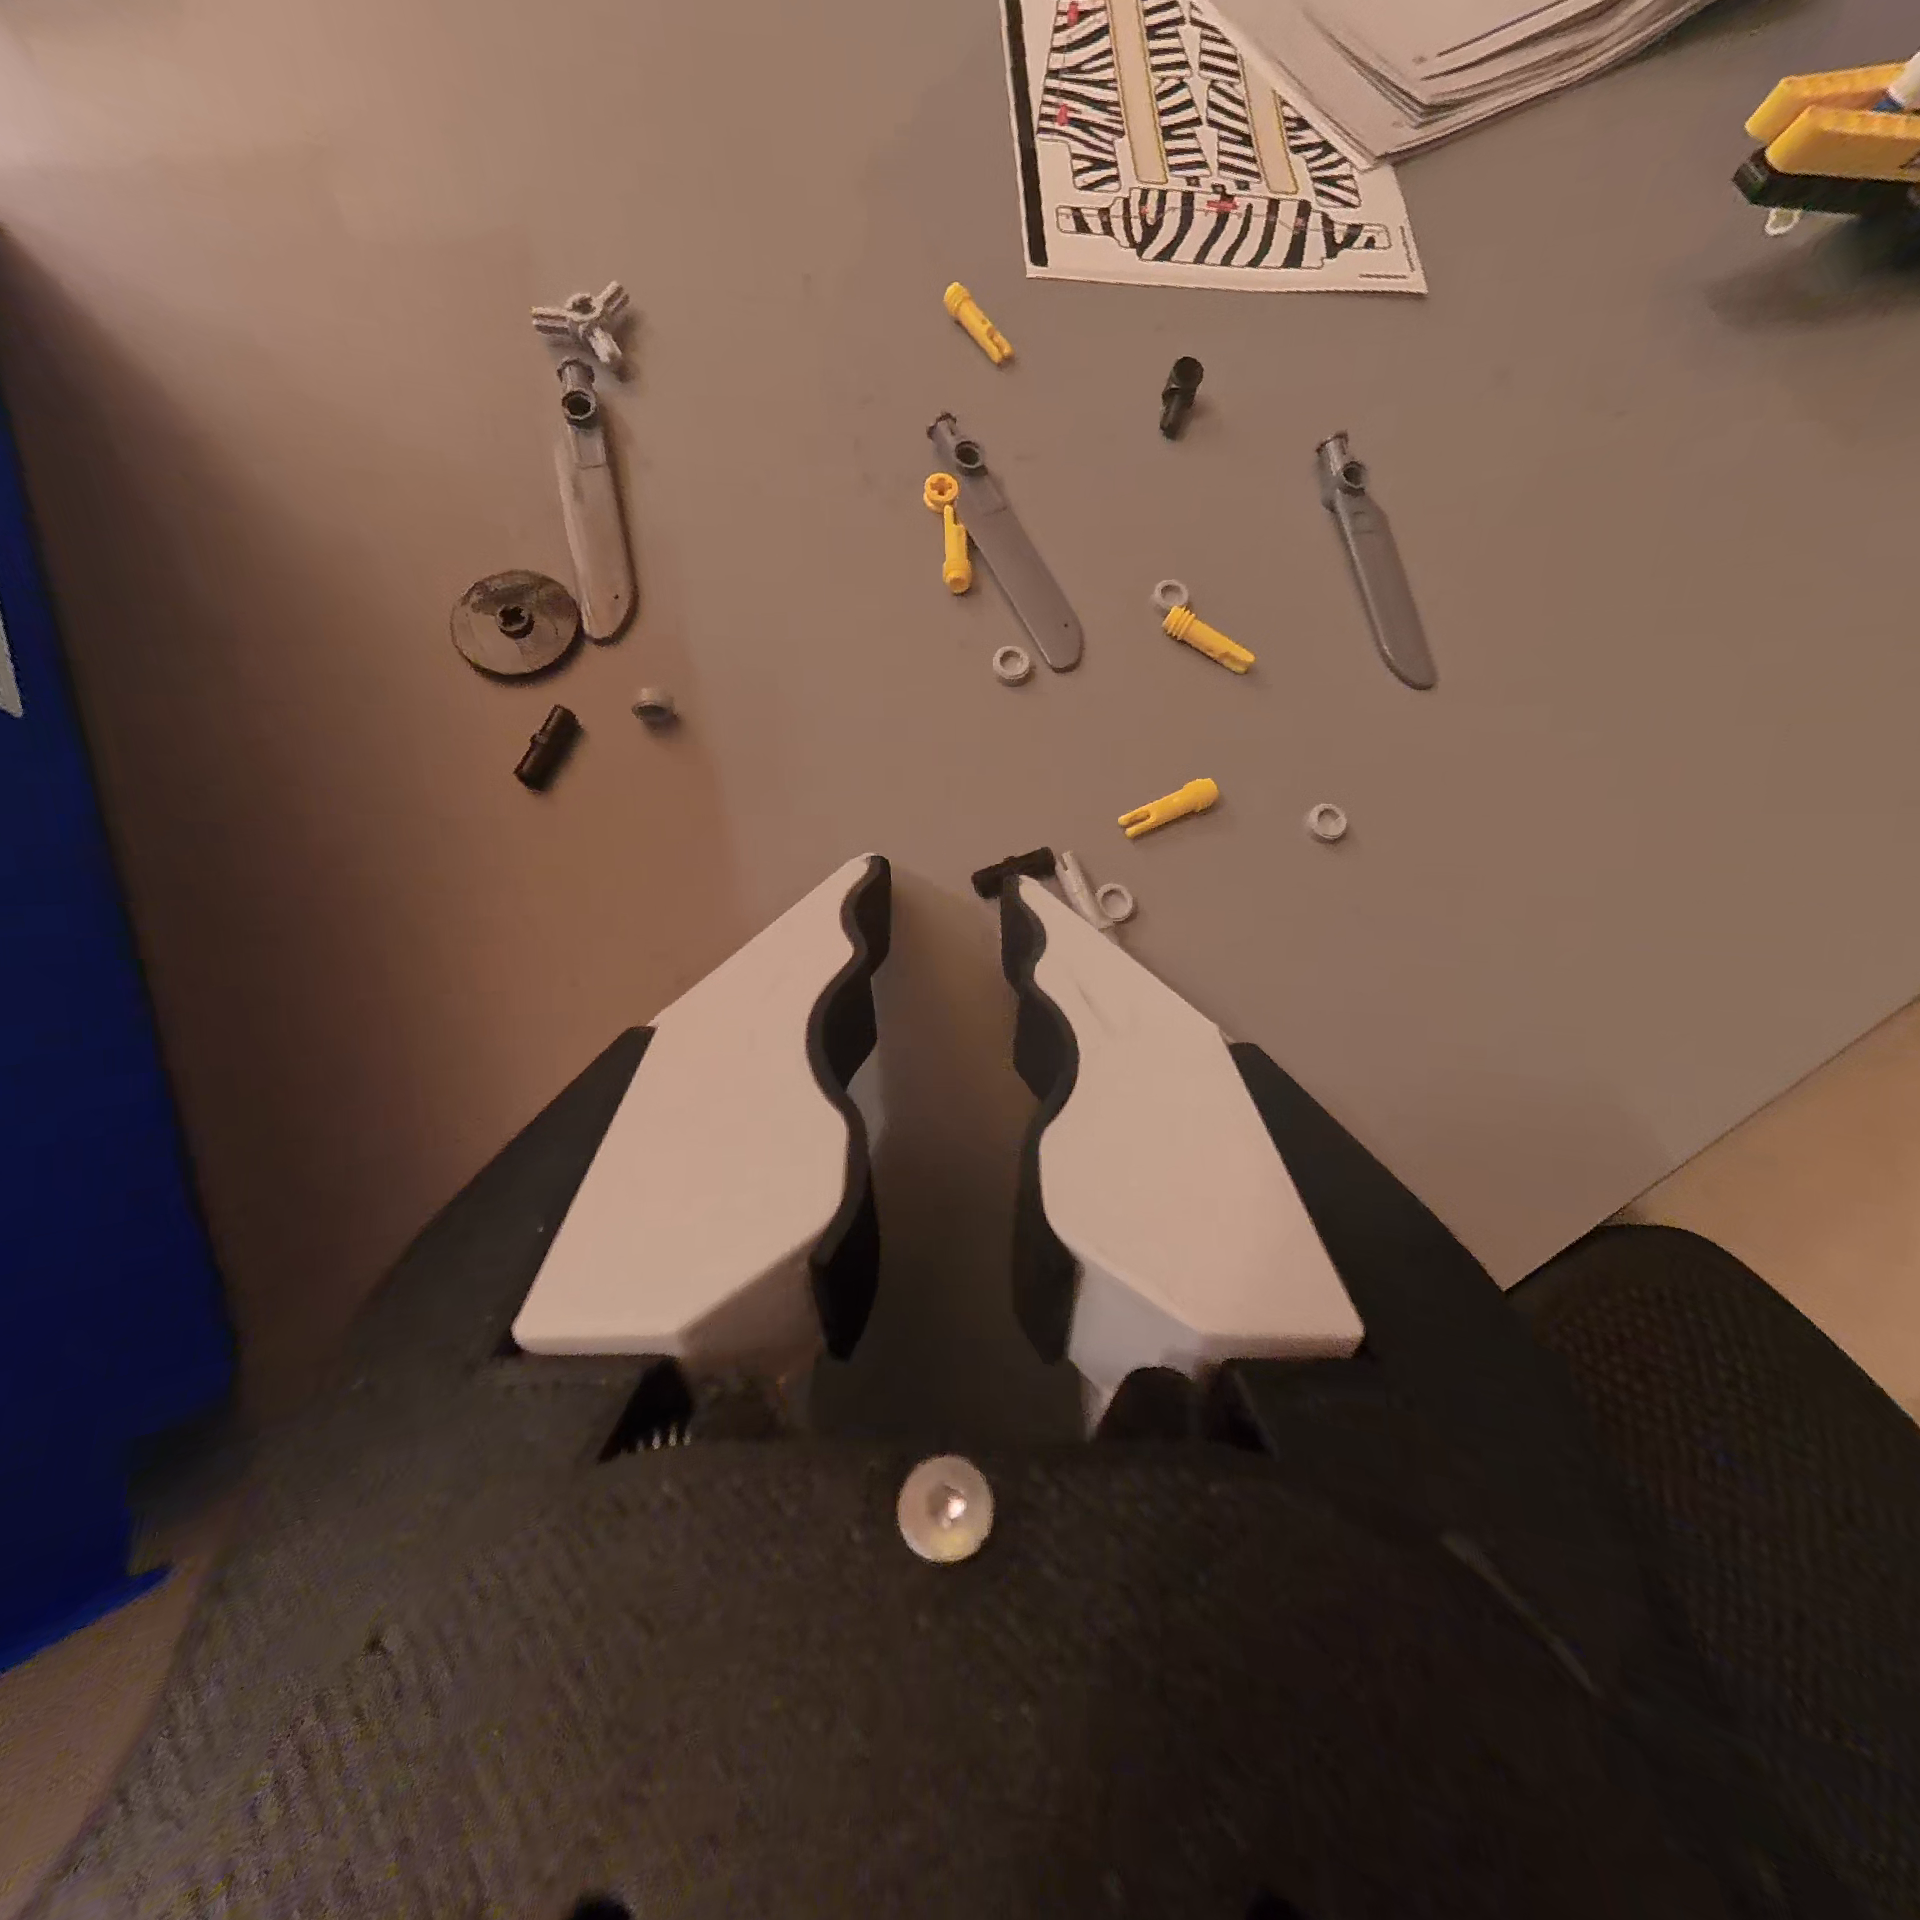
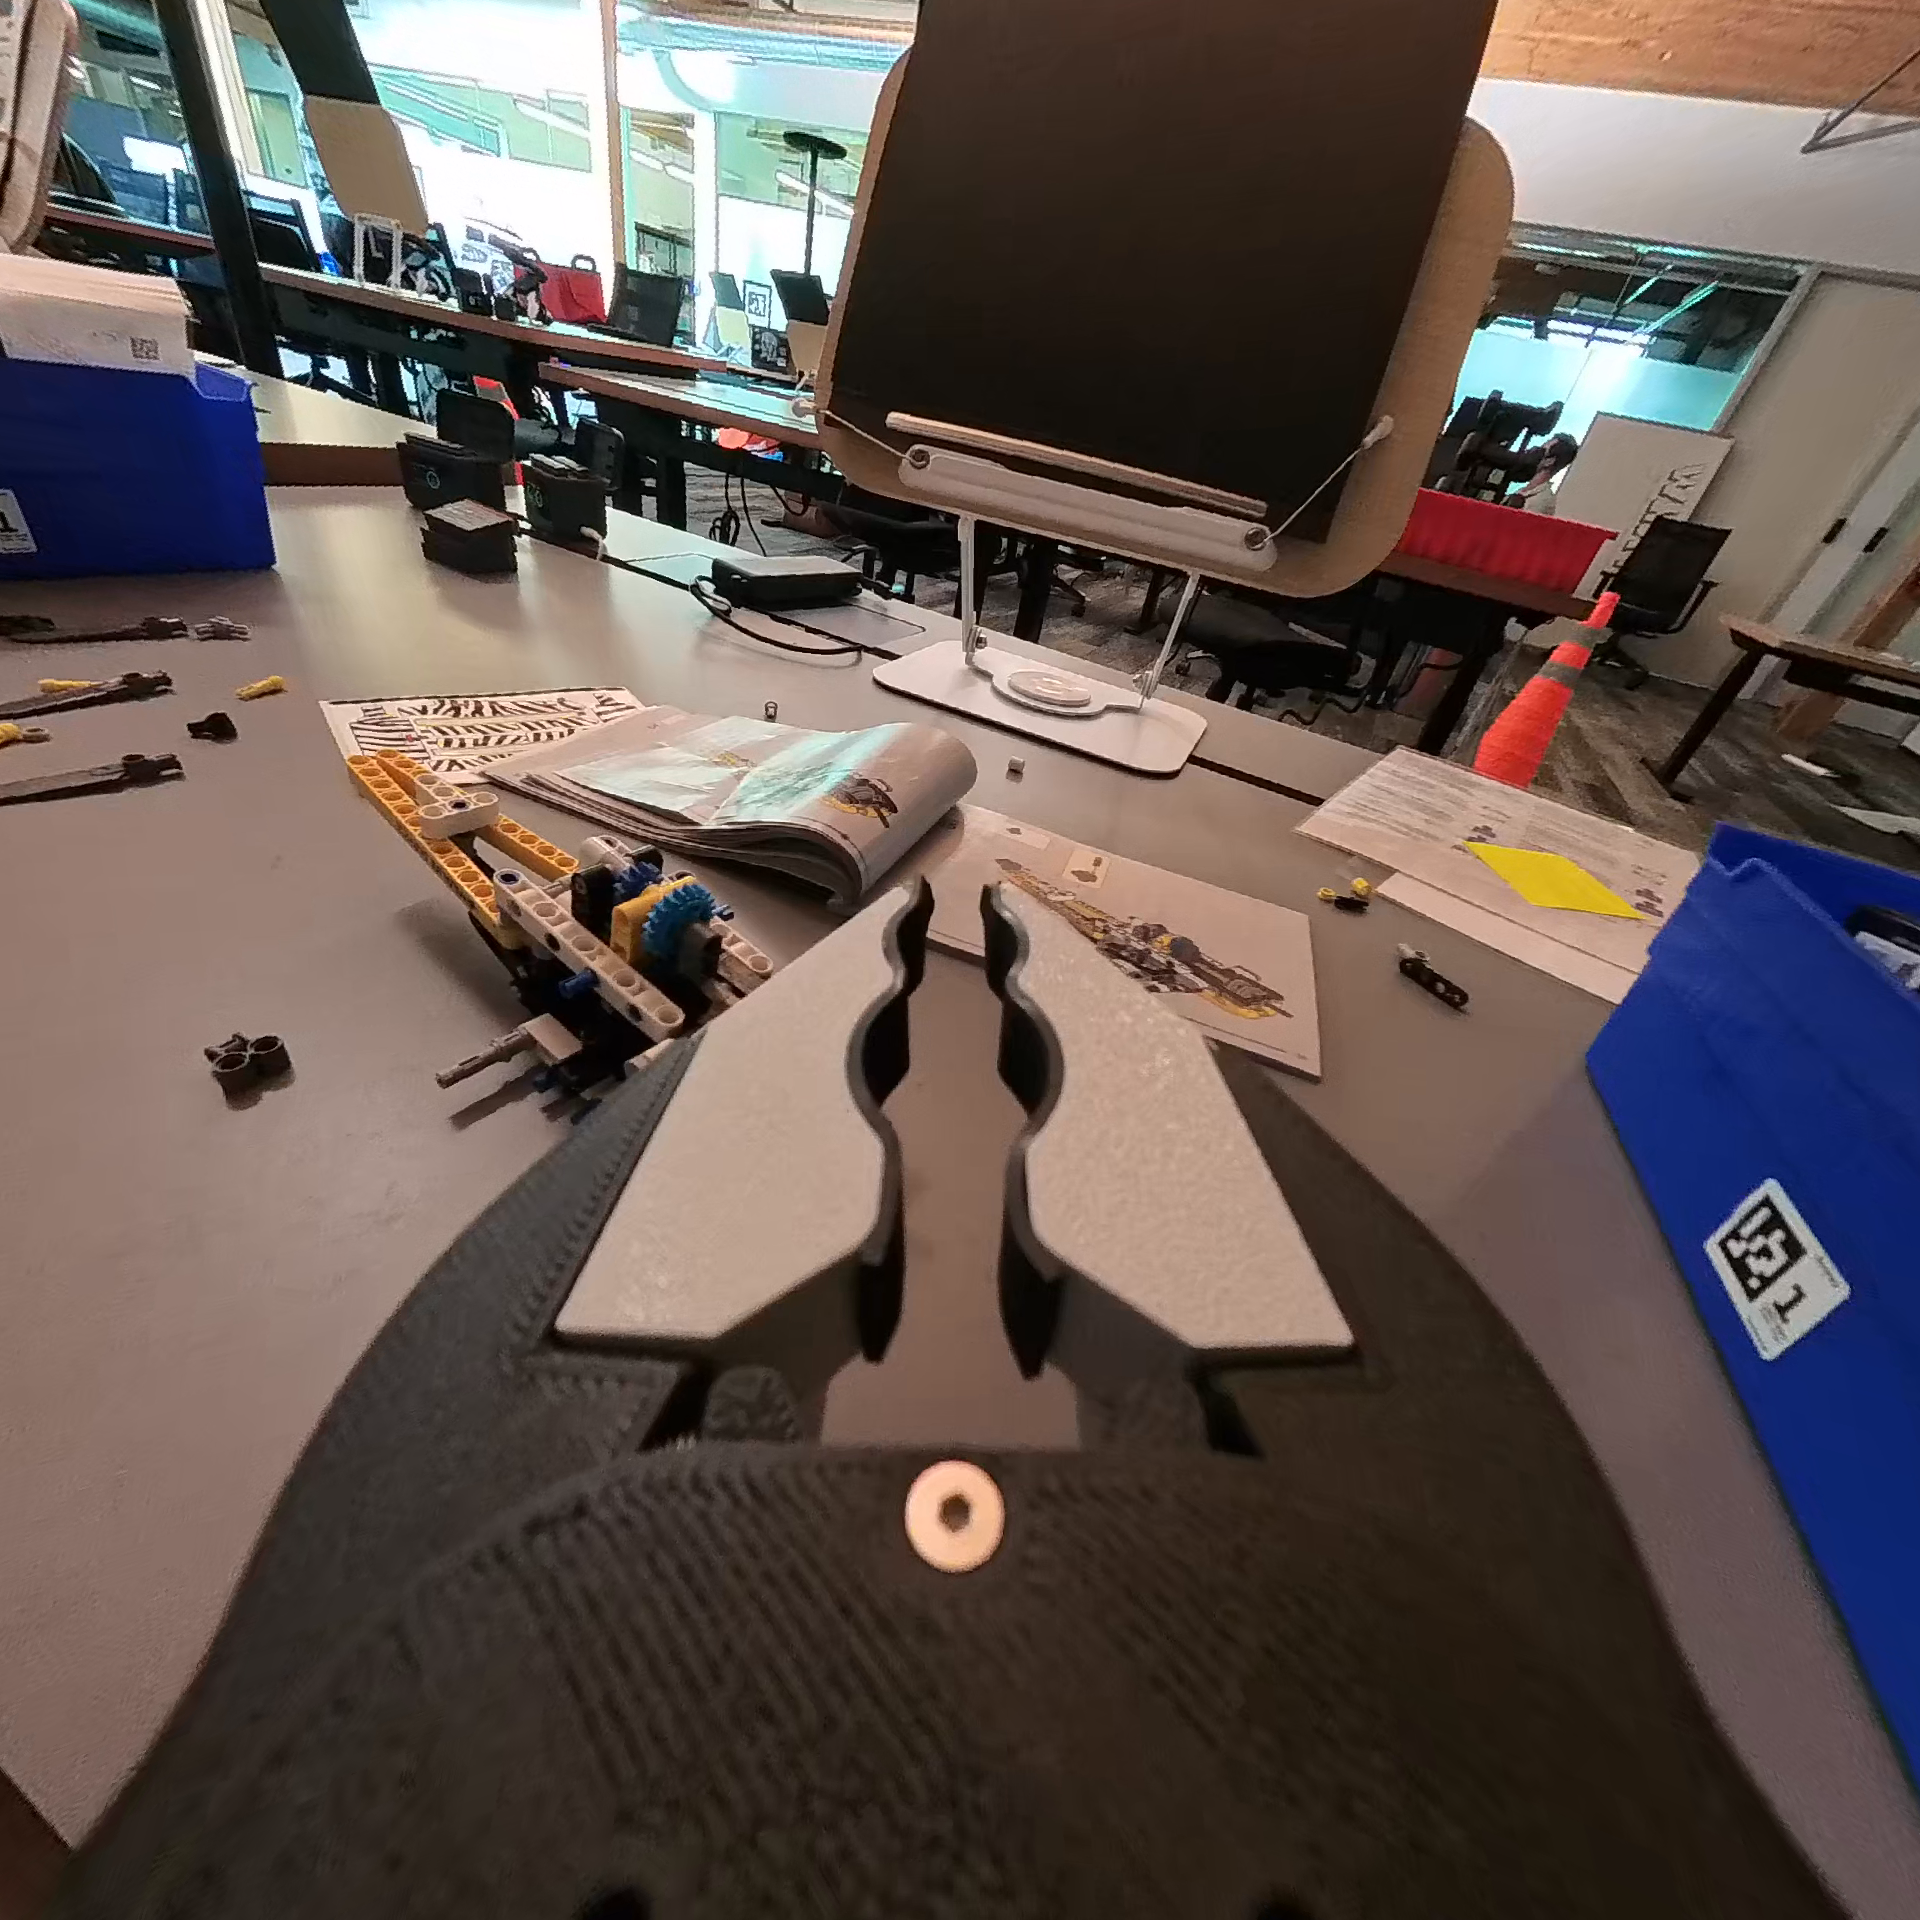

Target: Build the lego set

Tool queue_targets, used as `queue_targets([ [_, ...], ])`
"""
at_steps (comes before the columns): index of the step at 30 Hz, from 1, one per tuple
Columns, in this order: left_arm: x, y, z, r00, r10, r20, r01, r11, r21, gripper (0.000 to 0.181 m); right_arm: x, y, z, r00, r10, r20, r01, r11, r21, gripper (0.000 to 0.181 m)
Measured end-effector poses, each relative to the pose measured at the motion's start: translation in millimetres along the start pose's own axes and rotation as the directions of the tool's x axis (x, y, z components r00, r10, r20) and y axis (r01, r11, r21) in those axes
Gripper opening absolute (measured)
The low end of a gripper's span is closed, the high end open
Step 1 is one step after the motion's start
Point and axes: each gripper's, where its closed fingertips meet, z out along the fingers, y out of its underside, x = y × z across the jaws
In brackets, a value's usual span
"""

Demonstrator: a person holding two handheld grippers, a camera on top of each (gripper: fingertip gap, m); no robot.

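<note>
A: Grey table (image 1: 312, 208), left wrist view first. Left gripper (image 1: 940, 883) points down at it, fingers spread with a gap, nothing between them. Black pin (image 1: 1010, 868) sits right at the right fingertip, cannot tell if it touches.

B: Loose parts?

A: Three grey blades: left one (image 1: 594, 520) by a dark disc (image 1: 516, 623), with a light grey hub (image 1: 584, 322) at its far end; middle one (image 1: 1003, 551); right one (image 1: 1377, 566). Yellow pins scattered, one near the fingertips (image 1: 1169, 805), one far (image 1: 977, 322). Small grey rings, e.g. (image 1: 1325, 821). Black connector (image 1: 1179, 393) far, another (image 1: 545, 746) left. Zebra sticker sheet (image 1: 1216, 145) far right, yellow model (image 1: 1839, 135) at the right edge. Blue bin (image 1: 94, 1039) left.

B: Right wrist view?

A: Right gripper (image 2: 954, 914) low over the table (image 2: 208, 1247), fingers apart, narrow gap, empty. Model (image 2: 582, 914) just left of the fingers: yellow beams, white beams, blue gear, resting on the table. Open manual (image 2: 748, 790) beyond it, loose page (image 2: 1174, 956) just past the fingertips. Sticker sheet (image 2: 468, 727) far left of the manual. Black piece (image 2: 247, 1060) near left, another (image 2: 1434, 982) right. Blue bin (image 2: 1766, 1195) at right, second bin (image 2: 125, 478) far left. Stand with a dark board (image 2: 1153, 260) far centre, orange cone (image 2: 1538, 707) on the floor behind.
</note>
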Motion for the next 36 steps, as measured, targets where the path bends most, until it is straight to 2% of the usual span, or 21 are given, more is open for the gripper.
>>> queue_targets([
  [1,2,-1,1,1.000,0.008,-0.004,-0.008,1.000,0.000,0.020,-1,0,0,1.000,-0.002,0.001,0.002,1.000,-0.001,0.009],
  [9,15,-1,5,0.997,0.058,-0.044,-0.058,0.998,-0.011,0.018,-4,1,1,1.000,-0.018,0.005,0.018,1.000,-0.005,0.008],
  [14,17,0,5,0.996,0.057,-0.067,-0.058,0.998,-0.014,0.004,-4,1,1,1.000,-0.017,0.005,0.017,1.000,-0.004,0.008],
  [19,17,0,4,0.996,0.071,-0.062,-0.072,0.997,-0.013,0.003,-4,0,1,1.000,-0.018,0.005,0.018,1.000,-0.001,0.008],
  [21,13,-9,0,0.997,0.081,-0.020,-0.080,0.997,0.018,0.003,-6,-2,0,1.000,-0.015,0.008,0.015,1.000,0.005,0.008],
  [24,25,-38,-17,0.995,0.097,-0.009,-0.095,0.987,0.128,0.003,-16,-15,0,0.999,0.036,0.036,-0.037,0.999,0.028,0.008],
  [27,78,-81,-29,0.980,0.175,-0.096,-0.140,0.946,0.291,0.002,-56,-31,4,0.975,0.126,0.181,-0.126,0.992,-0.010,0.000],
  [30,165,-108,-20,0.909,0.276,-0.313,-0.136,0.905,0.403,0.001,-124,-30,5,0.878,0.211,0.430,-0.138,0.971,-0.195,0.000],
  [31,195,-109,-12,0.870,0.301,-0.389,-0.135,0.907,0.399,0.001,-145,-27,2,0.834,0.235,0.500,-0.120,0.960,-0.252,0.003],
  [33,246,-100,2,0.792,0.334,-0.511,-0.146,0.916,0.373,0.001,-170,-25,-1,0.775,0.290,0.561,-0.117,0.939,-0.323,0.021],
  [35,280,-89,13,0.743,0.362,-0.563,-0.175,0.917,0.359,0.001,-183,-25,-3,0.717,0.375,0.587,-0.173,0.913,-0.371,0.026],
  [36,288,-84,18,0.742,0.378,-0.553,-0.199,0.913,0.357,0.000,-186,-24,-4,0.681,0.434,0.590,-0.212,0.888,-0.408,0.030],
])
